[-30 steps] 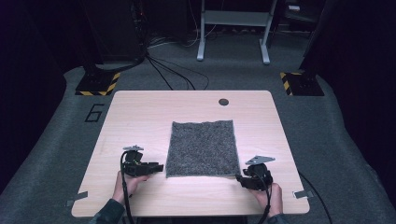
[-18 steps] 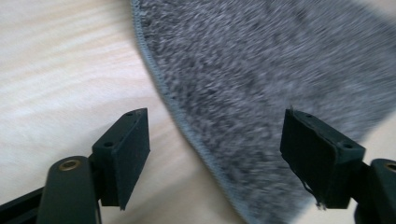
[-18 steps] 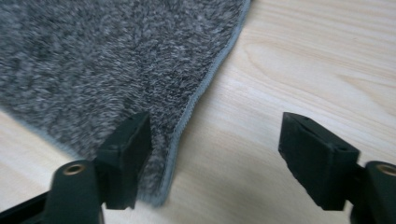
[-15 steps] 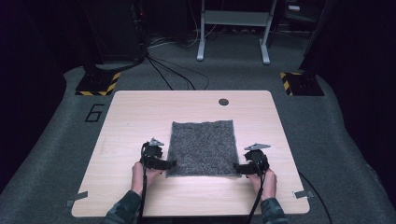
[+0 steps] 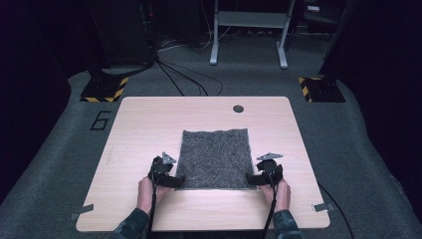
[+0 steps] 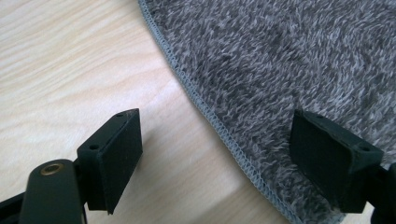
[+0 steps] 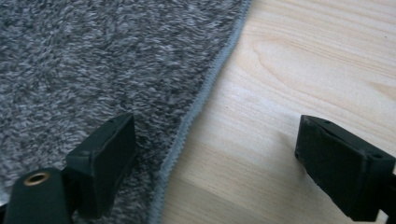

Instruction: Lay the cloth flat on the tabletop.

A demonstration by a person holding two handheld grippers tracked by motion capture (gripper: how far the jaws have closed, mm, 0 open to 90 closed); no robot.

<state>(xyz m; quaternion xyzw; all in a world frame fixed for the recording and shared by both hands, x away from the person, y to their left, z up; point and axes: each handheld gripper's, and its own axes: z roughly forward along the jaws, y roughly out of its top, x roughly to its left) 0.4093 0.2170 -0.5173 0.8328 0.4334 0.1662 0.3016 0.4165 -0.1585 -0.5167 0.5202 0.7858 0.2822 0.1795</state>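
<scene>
The grey cloth (image 5: 215,159) lies flat in the middle of the desk (image 5: 149,124), and since a second ago we have brought both hands inward to its two near corners while the jaws of each gripper have just been opening. That reads to us as lining up a two-handed pinch, with nothing gripped yet. The left gripper (image 6: 233,158) stands open astride the stitched hem (image 6: 205,112), cloth at its 1 o'clock, and the right gripper (image 7: 224,163) stands open astride the opposite edge, cloth at its 10 o'clock.
</scene>
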